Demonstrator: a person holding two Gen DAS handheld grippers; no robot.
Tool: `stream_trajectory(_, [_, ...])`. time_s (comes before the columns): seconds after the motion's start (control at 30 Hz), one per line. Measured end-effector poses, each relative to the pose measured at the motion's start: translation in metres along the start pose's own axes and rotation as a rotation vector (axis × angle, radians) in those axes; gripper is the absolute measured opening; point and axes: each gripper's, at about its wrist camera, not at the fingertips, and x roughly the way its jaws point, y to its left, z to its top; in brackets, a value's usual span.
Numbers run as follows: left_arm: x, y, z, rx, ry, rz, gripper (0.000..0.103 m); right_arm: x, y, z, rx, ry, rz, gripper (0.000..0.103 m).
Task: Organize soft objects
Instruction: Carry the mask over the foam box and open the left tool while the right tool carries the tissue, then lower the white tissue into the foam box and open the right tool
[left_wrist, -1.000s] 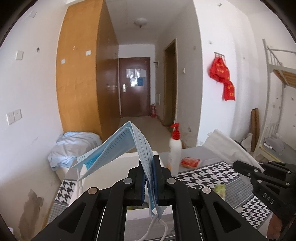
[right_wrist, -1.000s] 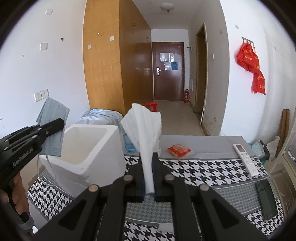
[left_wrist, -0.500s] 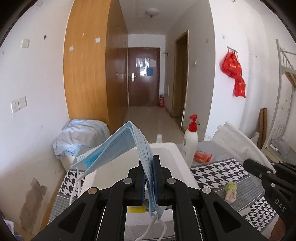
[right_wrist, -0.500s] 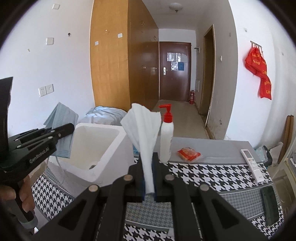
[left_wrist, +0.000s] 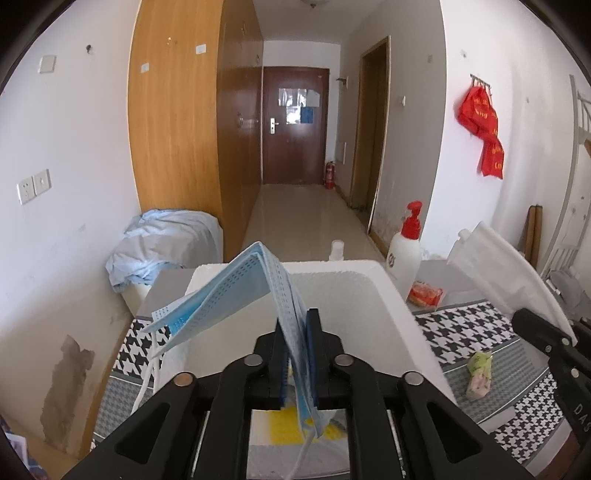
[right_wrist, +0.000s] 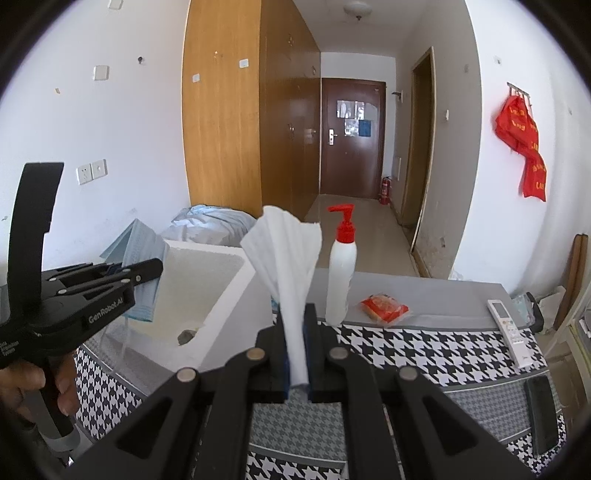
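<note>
Over the white foam box (left_wrist: 373, 288), the left hand-held gripper (left_wrist: 297, 354) is opening around the blue face masks (left_wrist: 236, 291), which are ready to drop in; the right hand-held gripper (right_wrist: 297, 354) clamps a white tissue (right_wrist: 288, 258), likely next.

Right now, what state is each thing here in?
Mask: between the left gripper's opening jaws, over the box.
Tissue: clamped upright in the right gripper.
Box: open-topped.
Bottle: upright.
Door: closed.

Folded blue face mask (left_wrist: 236, 291) above the white foam box (left_wrist: 373, 291); fanned white tissue (right_wrist: 288, 266) upright, right of it.
</note>
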Motion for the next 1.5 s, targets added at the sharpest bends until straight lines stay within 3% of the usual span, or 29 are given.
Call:
stream_trajectory(0.03, [0.001, 0.000, 0.000, 0.001, 0.003, -0.004, 0.021, 0.001, 0.000, 0.000, 0.000, 0.001, 0.001, 0.008])
stream_trajectory(0.1, [0.001, 0.001, 0.000, 0.001, -0.001, 0.002, 0.057, 0.002, 0.002, 0.001, -0.002, 0.004, -0.001, 0.008])
stream_trajectory(0.13, [-0.001, 0.002, 0.000, -0.001, -0.012, 0.010, 0.065, 0.002, 0.001, 0.001, -0.002, 0.003, 0.001, 0.008])
stream_trajectory(0.17, [-0.003, 0.003, 0.000, -0.007, -0.029, 0.019, 0.071, 0.003, 0.002, 0.001, -0.003, 0.004, 0.001, 0.008])
stream_trajectory(0.23, [-0.006, 0.006, -0.001, -0.006, -0.045, 0.027, 0.074, 0.003, 0.002, 0.002, -0.006, 0.003, -0.001, 0.008])
stream_trajectory(0.3, [-0.009, 0.005, -0.002, 0.004, -0.057, 0.021, 0.087, 0.005, 0.003, 0.002, -0.007, 0.006, -0.001, 0.008])
stream_trajectory(0.4, [-0.014, 0.006, -0.002, 0.012, -0.089, 0.024, 0.099, 0.006, 0.004, 0.003, -0.010, 0.007, -0.004, 0.008])
stream_trajectory(0.93, [-0.037, 0.031, -0.001, -0.024, -0.164, 0.057, 0.102, 0.014, 0.018, 0.011, -0.036, 0.015, 0.008, 0.008])
stream_trajectory(1.5, [-0.049, 0.058, -0.008, -0.040, -0.185, 0.102, 0.102, 0.028, 0.057, 0.023, -0.093, 0.026, 0.058, 0.008])
